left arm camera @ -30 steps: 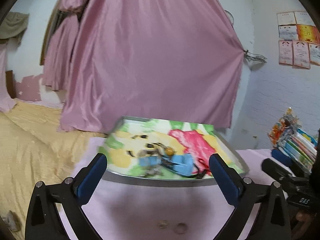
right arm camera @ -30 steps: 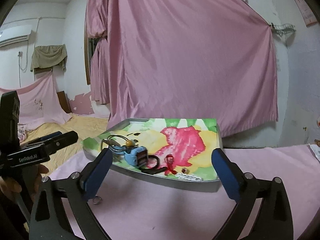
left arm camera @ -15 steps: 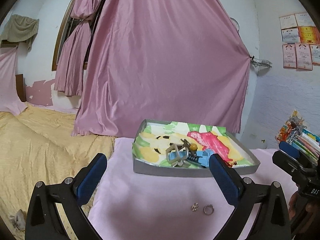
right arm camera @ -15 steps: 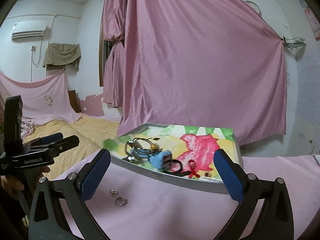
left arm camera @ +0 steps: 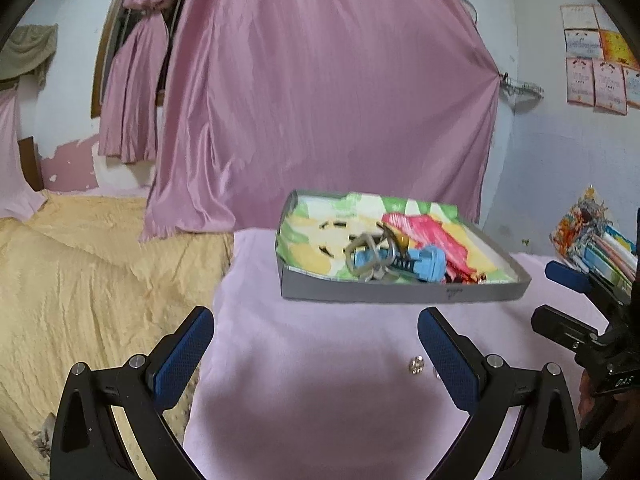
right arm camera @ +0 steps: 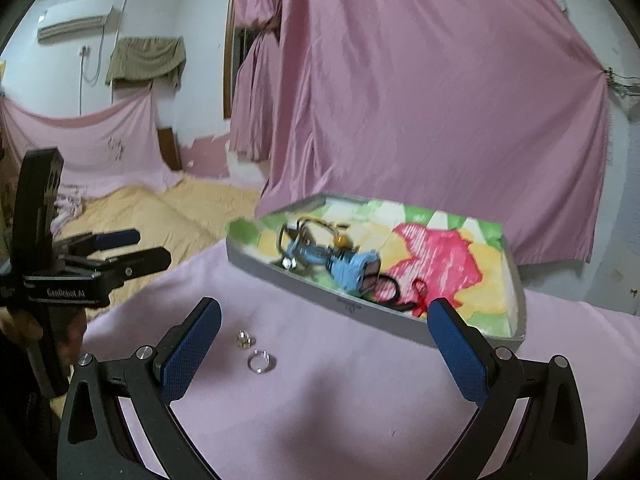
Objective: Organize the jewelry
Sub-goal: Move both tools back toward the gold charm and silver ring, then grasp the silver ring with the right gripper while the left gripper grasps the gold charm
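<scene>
A shallow grey tray [left arm camera: 400,291] with a bright cartoon lining stands on the pink cloth; it also shows in the right wrist view [right arm camera: 360,304]. In it lie a blue hair clip [right arm camera: 352,268], a grey claw clip [left arm camera: 370,258], a black band and a red cord [right arm camera: 420,292]. Two small silver rings lie on the cloth in front of the tray: a plain ring [right arm camera: 260,360] and a stud-like piece [right arm camera: 245,338], the latter also in the left wrist view [left arm camera: 416,363]. My left gripper [left arm camera: 316,356] is open and empty. My right gripper [right arm camera: 326,346] is open and empty above the cloth.
A yellow quilted bedspread [left arm camera: 80,272] lies left of the pink cloth. A pink curtain [left arm camera: 320,100] hangs behind the tray. A stack of colourful books or packets [left arm camera: 596,240] stands at the right. The other handheld gripper shows at each view's edge [right arm camera: 80,272].
Both grippers have drawn back from the tray and swung; the rings on the cloth now show in front of both. Both stay open and empty.
</scene>
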